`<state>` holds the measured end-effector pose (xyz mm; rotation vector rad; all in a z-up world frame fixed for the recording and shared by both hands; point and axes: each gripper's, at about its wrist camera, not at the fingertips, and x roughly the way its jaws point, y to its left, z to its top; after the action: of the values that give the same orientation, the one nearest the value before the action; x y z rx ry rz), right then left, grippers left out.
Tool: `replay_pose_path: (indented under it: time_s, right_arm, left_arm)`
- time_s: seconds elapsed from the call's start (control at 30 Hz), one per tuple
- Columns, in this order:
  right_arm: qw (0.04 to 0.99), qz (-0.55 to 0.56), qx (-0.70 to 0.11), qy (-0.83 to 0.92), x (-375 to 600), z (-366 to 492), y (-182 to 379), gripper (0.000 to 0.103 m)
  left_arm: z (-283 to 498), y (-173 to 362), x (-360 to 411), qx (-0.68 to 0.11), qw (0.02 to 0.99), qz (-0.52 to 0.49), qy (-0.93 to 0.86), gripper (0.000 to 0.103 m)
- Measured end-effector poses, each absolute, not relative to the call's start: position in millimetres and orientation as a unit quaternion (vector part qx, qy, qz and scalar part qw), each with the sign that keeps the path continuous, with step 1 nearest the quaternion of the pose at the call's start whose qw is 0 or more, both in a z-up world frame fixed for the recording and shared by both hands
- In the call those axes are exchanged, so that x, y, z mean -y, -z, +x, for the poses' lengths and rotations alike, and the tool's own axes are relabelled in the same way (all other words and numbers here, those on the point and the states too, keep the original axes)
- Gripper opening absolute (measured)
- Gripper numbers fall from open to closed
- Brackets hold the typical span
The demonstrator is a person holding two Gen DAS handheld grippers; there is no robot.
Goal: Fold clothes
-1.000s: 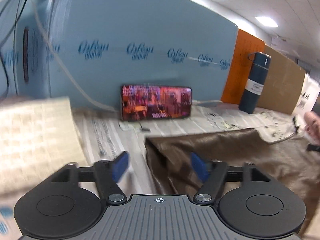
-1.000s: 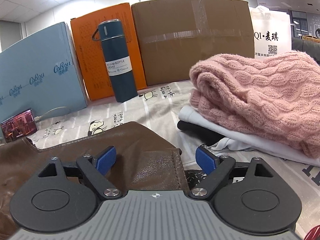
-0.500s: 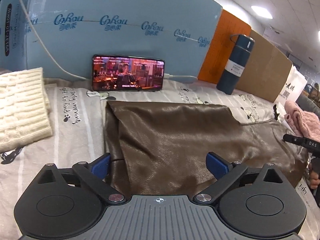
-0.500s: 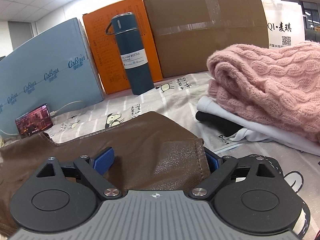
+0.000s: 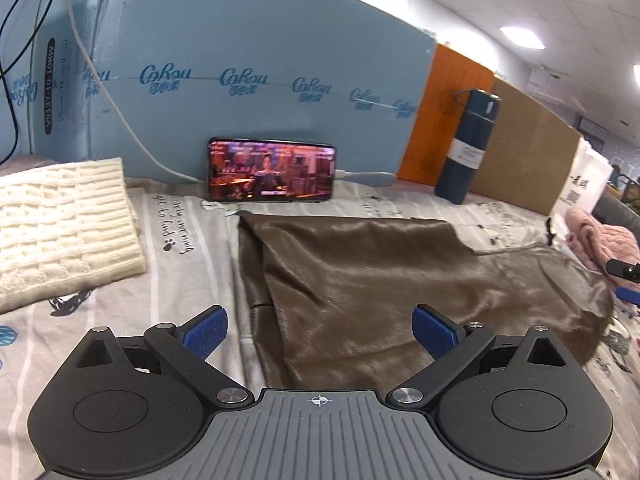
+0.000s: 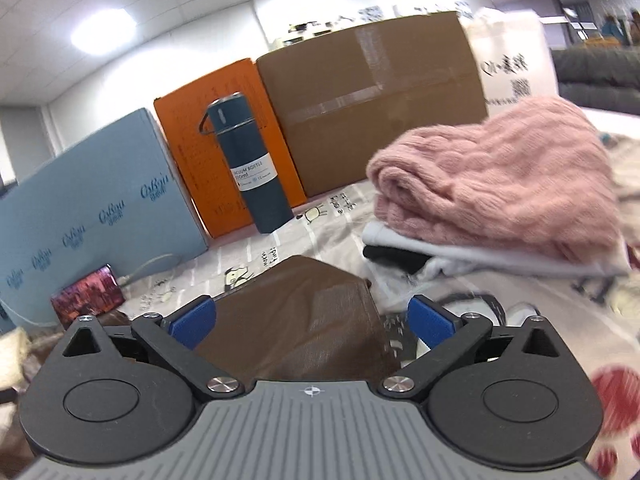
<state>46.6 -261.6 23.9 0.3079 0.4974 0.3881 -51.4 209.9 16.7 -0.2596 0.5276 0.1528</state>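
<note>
A brown leather-look garment (image 5: pixel 380 280) lies spread on the printed sheet (image 5: pixel 188 248). My left gripper (image 5: pixel 320 330) is open, its blue pads on either side of the garment's near left edge, nothing held. My right gripper (image 6: pixel 312 320) is open over the garment's right end (image 6: pixel 296 312), which sits between its blue pads. The right gripper's tip also shows at the right edge of the left wrist view (image 5: pixel 624 270).
A cream knit sweater (image 5: pixel 60 224) lies folded at the left. A pink sweater (image 6: pixel 500 192) tops a stack of folded clothes at the right. A phone (image 5: pixel 272 170), a blue flask (image 6: pixel 252 164), blue, orange and brown boxes line the back.
The left gripper has pulled back and risen slightly, viewing the garment from farther away. The right gripper has moved over the garment's end; its view is blurred with motion. Both stay open.
</note>
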Motion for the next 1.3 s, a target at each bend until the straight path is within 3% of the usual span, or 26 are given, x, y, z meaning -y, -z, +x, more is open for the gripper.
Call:
replay_pose_path:
  time_s: [0.37,0.53,1.0,1.1,1.17,1.3]
  right_arm:
    - [0.868,0.314,-0.355,-0.148,295,21,-18,0.103]
    - [0.847,0.335,-0.389,-0.135,294,25,-7,0.103]
    - [0.867,0.357,-0.318,-0.139,256,64,11,0.101]
    - [0.882,0.342,-0.304,-0.114,247,70,12,0.086]
    - [0.891,0.33,-0.297,-0.095,244,72,13,0.055]
    - [0.873,0.37,-0.295,-0.117,254,73,20,0.027]
  left_arm:
    - [-61,-9,-196,-0.261,0.959,-0.09,-0.063,0.1]
    - [-63,-7,-190,-0.265,0.96,-0.081,-0.051,0.1]
    - [-58,5,-181,-0.295,0.953,-0.053,-0.047,0.1]
    - [-59,4,-185,-0.291,0.953,-0.056,-0.057,0.1]
    - [-58,5,-189,-0.292,0.952,-0.063,-0.061,0.1]
    - [-56,7,-191,-0.297,0.951,-0.071,-0.048,0.1]
